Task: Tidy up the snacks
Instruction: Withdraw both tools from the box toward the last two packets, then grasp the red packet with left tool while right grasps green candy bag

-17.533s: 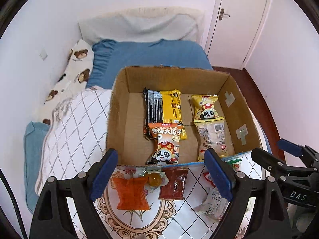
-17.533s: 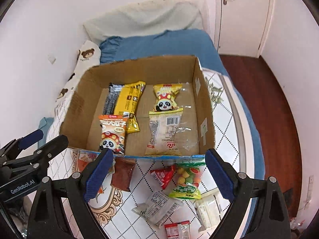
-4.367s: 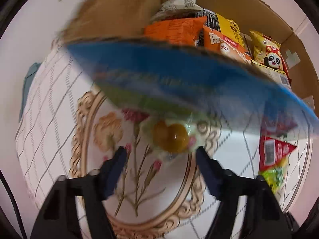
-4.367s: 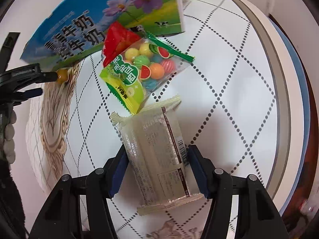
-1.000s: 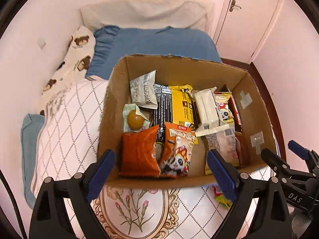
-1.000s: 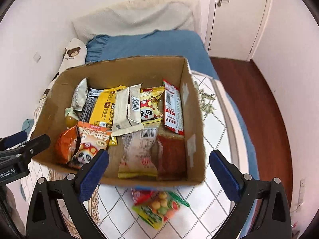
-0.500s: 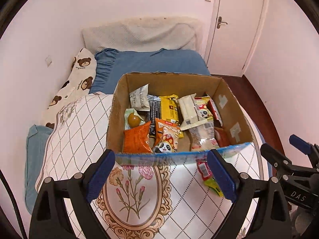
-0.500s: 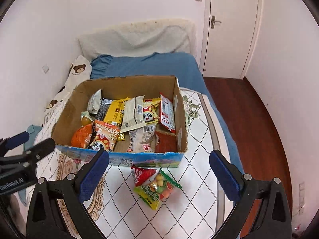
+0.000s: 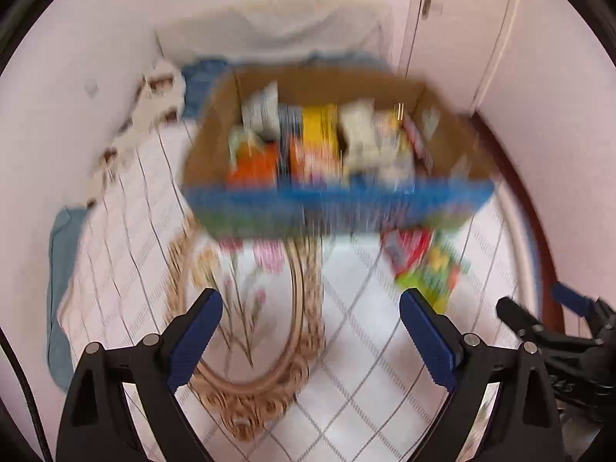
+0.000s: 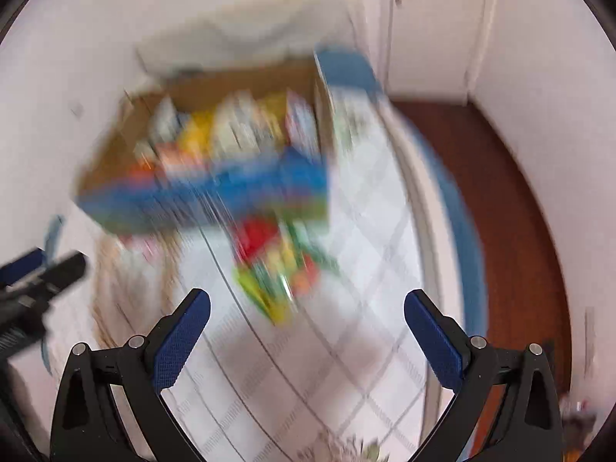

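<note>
Left hand-held gripper (image 9: 310,321): jaws spread wide, nothing between the blue pads, pointing down over the white quilted bed cover (image 9: 358,385) with its ornate oval flower print (image 9: 250,308); right hand-held gripper (image 10: 308,317): jaws likewise wide apart and empty, above the same cover. Just beyond the right gripper's pads lies a green-and-red candy bag (image 10: 279,269), on the cover, close against the blue front wall of the cardboard box (image 10: 215,192); both views are motion-blurred. The box (image 9: 335,200) holds many snack packets (image 9: 327,142), orange, yellow and white; individual packets cannot be told apart.
</note>
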The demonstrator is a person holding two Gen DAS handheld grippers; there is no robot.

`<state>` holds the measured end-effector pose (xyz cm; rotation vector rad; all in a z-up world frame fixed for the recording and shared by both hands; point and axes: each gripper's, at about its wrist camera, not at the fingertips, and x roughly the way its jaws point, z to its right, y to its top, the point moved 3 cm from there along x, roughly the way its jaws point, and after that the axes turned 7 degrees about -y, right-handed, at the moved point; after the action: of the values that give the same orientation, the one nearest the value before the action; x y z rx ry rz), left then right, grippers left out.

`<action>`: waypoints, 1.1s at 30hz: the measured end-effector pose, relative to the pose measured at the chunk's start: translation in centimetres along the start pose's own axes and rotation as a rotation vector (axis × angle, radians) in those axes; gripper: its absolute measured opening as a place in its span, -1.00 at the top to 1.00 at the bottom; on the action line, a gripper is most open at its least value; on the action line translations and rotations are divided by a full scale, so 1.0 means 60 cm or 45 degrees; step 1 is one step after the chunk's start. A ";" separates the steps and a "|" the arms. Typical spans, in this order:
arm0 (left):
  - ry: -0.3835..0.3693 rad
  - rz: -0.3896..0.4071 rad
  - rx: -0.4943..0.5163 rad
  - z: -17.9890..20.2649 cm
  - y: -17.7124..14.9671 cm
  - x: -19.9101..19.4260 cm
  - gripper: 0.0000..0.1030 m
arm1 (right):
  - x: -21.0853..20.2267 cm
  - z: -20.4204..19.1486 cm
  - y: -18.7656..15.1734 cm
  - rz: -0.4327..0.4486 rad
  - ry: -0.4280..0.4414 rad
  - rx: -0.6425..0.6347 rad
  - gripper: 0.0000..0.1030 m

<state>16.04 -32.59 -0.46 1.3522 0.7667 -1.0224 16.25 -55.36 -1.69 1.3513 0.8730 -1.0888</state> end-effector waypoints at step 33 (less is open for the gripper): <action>0.376 -0.087 0.286 0.026 0.016 0.109 -0.83 | 0.174 0.019 0.085 -0.231 0.361 0.490 -0.33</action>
<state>19.32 -35.13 -5.83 1.7060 0.9424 -0.9963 24.05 -57.97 -9.96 1.8056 1.0439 -1.2693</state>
